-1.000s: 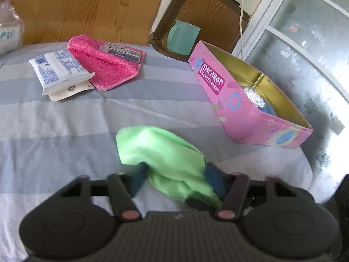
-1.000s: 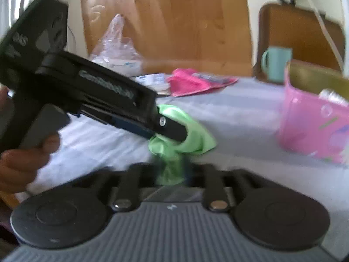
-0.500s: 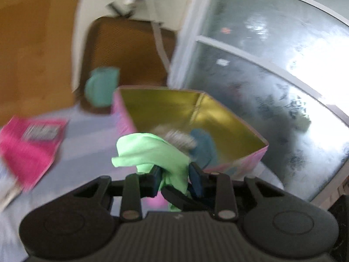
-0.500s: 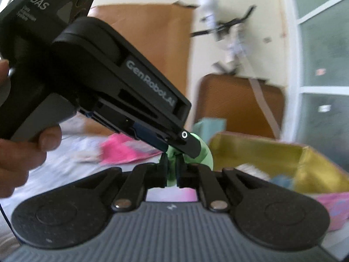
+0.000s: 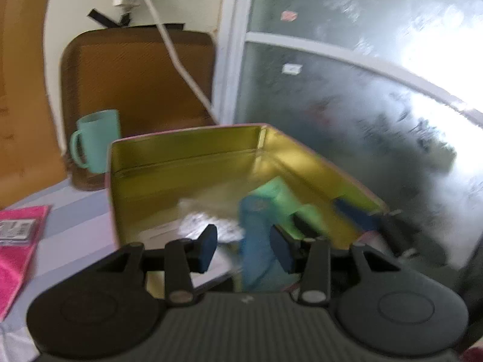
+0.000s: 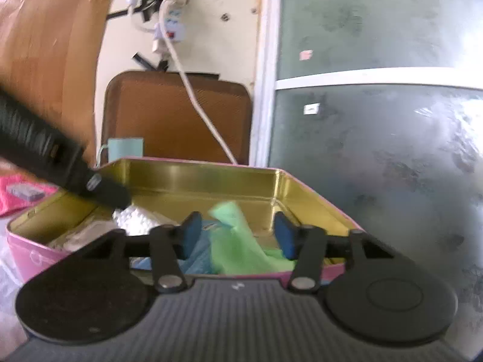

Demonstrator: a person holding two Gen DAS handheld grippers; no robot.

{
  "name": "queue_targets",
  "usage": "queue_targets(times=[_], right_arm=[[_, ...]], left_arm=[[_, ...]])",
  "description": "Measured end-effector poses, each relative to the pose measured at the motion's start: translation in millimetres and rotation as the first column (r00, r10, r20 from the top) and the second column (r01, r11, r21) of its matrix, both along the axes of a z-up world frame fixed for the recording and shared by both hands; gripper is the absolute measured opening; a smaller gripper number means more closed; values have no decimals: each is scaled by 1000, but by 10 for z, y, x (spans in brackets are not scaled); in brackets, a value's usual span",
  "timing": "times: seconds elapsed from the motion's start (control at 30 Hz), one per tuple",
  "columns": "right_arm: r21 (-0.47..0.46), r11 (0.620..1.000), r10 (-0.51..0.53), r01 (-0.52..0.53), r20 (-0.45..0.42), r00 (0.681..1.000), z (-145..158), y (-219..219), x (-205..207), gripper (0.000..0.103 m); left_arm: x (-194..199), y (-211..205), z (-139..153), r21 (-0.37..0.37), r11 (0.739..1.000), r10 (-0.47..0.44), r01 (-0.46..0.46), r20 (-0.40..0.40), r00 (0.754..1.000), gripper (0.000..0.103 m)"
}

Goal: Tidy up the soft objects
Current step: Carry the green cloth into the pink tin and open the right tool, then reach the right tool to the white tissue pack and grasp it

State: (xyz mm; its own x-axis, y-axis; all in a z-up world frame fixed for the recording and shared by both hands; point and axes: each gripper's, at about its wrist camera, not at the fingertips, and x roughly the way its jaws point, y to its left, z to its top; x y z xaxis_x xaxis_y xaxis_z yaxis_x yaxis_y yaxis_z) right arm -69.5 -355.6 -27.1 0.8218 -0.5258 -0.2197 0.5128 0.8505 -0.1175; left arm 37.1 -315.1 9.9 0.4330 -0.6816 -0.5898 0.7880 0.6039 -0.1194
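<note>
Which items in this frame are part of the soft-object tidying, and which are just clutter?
Job items: green cloth, blue cloth, the pink tin holding them, left gripper and right gripper, both open.

Lying about: mint mug, pink towel, brown chair back, white cable.

Pink cloth (image 5: 18, 241) cut by left edge, tin's (image 5: 187, 157) contents blurred, perhaps cloths, mug (image 6: 125, 149) half hidden behind tin

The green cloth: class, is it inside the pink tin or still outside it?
Inside. The green cloth lies crumpled within the gold-lined walls of the pink tin, beside a blue cloth; both claws are open and hold nothing.
</note>
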Motion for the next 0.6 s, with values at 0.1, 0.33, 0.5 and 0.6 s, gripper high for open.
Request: queue_targets(times=[0.1,0.33,0.5,0.6], right_arm=[[35,999,19,-21,50,999,22,68,-117,60],[36,977,201,-210,166,965,182,557,-132,58],[69,870,483,-488,70,873,220,1133,177,58],[140,760,645,-635,-43,763,151,1511,579,60]], left_arm=[[80,201,-56,-3,999,41,-41,-24,999,40],[103,1094,-115,-53,987,153,-153,-9,988,43],[163,2120,-292,-55,931,360,-361,-21,933,43],[252,2792,-453,-18,818,575,-575,0,818,43]])
